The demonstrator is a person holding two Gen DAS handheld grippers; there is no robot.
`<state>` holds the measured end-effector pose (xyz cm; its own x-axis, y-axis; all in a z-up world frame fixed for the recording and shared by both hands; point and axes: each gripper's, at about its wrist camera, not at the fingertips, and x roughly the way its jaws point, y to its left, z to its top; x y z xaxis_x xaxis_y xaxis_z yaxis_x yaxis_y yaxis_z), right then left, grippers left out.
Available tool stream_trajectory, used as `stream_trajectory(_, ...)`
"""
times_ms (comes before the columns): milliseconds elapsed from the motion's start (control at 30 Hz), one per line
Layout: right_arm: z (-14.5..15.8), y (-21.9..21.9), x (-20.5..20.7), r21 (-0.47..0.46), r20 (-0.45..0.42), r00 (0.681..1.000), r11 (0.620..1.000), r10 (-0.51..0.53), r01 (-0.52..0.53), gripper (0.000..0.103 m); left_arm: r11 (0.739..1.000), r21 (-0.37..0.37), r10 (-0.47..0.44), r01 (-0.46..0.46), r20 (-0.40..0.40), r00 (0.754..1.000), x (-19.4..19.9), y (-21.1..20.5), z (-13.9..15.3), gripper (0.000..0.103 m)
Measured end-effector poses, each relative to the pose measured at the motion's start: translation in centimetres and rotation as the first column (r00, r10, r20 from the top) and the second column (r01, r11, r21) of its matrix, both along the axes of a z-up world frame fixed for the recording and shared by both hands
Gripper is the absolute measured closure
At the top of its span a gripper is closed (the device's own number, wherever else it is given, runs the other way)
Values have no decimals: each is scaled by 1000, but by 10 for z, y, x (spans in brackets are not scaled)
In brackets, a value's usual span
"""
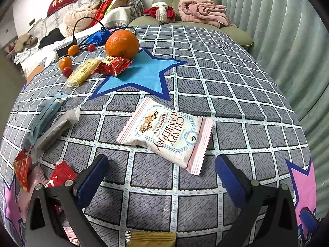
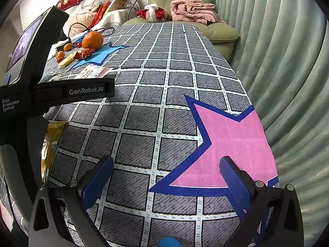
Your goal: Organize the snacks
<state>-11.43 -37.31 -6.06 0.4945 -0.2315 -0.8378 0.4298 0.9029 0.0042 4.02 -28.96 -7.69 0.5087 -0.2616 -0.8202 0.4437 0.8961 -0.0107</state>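
Note:
A white and pink Crispy Cranberry snack packet (image 1: 167, 132) lies flat on the checked tablecloth (image 1: 226, 82), just ahead of my left gripper (image 1: 161, 165), which is open and empty with the packet's near corner between its blue pads. A red packet (image 1: 114, 63) and a yellow bar (image 1: 82, 73) lie by a large orange (image 1: 122, 44). Grey and blue wrapped bars (image 1: 54, 127) and red packets (image 1: 61, 174) lie at the left. My right gripper (image 2: 166, 169) is open and empty over a pink star (image 2: 230, 144). The cranberry packet (image 2: 91, 72) shows far off there.
Small oranges (image 1: 65, 61) and red cherry tomatoes (image 1: 67, 71) sit near black cables at the far left. A tan packet (image 1: 153, 238) lies under my left gripper. A yellow packet (image 2: 52, 144) lies beside the left gripper body (image 2: 30, 94). A green armchair (image 1: 185, 2) and curtain (image 1: 287, 41) stand beyond the table.

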Motion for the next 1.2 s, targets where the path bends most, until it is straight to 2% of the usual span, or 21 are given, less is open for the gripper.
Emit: stream_trajectory(1200, 0, 1, -1, -1, 2, 1000, 1000, 1, -1, 0, 1000, 0, 0, 0, 0, 1000, 0, 0, 0, 0)
